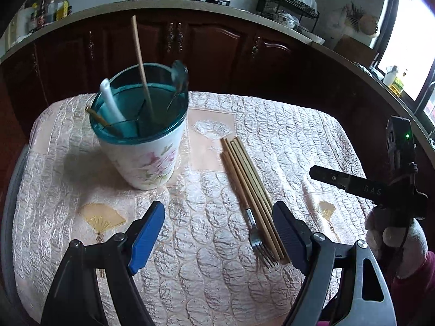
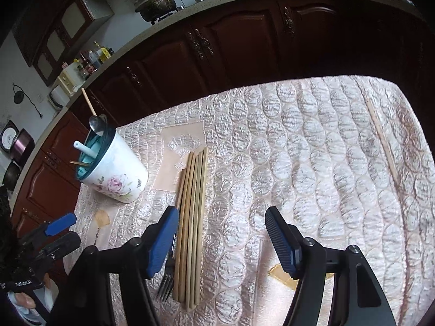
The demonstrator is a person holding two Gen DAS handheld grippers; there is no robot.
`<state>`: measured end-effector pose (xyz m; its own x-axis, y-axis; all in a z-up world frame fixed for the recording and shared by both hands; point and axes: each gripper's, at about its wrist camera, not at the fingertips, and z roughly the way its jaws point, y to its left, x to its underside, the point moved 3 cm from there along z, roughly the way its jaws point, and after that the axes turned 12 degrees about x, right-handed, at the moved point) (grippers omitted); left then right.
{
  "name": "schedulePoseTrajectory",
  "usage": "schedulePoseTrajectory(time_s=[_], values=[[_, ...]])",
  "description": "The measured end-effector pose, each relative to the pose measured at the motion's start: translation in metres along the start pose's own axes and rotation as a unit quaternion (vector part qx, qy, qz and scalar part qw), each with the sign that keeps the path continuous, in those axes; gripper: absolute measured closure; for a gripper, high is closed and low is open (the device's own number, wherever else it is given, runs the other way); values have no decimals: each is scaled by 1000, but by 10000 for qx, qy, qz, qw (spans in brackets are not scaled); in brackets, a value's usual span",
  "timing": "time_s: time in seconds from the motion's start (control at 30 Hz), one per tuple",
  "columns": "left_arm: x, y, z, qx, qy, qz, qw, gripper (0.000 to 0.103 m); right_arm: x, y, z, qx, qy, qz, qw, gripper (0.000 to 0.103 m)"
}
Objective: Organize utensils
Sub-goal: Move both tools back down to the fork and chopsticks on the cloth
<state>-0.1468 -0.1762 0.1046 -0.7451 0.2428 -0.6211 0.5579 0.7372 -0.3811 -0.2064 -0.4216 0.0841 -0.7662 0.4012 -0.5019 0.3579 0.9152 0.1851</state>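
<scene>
A bundle of chopsticks [image 1: 248,187] lies on the quilted surface [image 1: 299,135] with a fork [image 1: 257,237] alongside, at 3 o'clock from the floral utensil cup [image 1: 141,135]. Left gripper [image 1: 218,233] and right gripper [image 2: 221,240] hover above, fingers spread wide, holding nothing.

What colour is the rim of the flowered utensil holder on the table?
Translucent teal, topping the white, pink-flowered utensil holder. The rim shows best in the left wrist view.
</scene>
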Motion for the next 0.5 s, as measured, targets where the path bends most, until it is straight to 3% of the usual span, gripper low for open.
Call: schedulePoseTrajectory(time_s=[0.1, 0.3, 0.5], values=[[2, 5, 3, 52, -28, -138, 9999, 21, 3, 5, 9, -173, 80, 97, 9998, 34], [1, 6, 18, 31, 6, -219, 9998, 21, -1, 22, 46, -186, 347, -157, 9991, 56], [4, 11, 25, 12, 104, -235, 9997, 21, -1, 44, 93, -229, 766, -506, 9955, 54]])
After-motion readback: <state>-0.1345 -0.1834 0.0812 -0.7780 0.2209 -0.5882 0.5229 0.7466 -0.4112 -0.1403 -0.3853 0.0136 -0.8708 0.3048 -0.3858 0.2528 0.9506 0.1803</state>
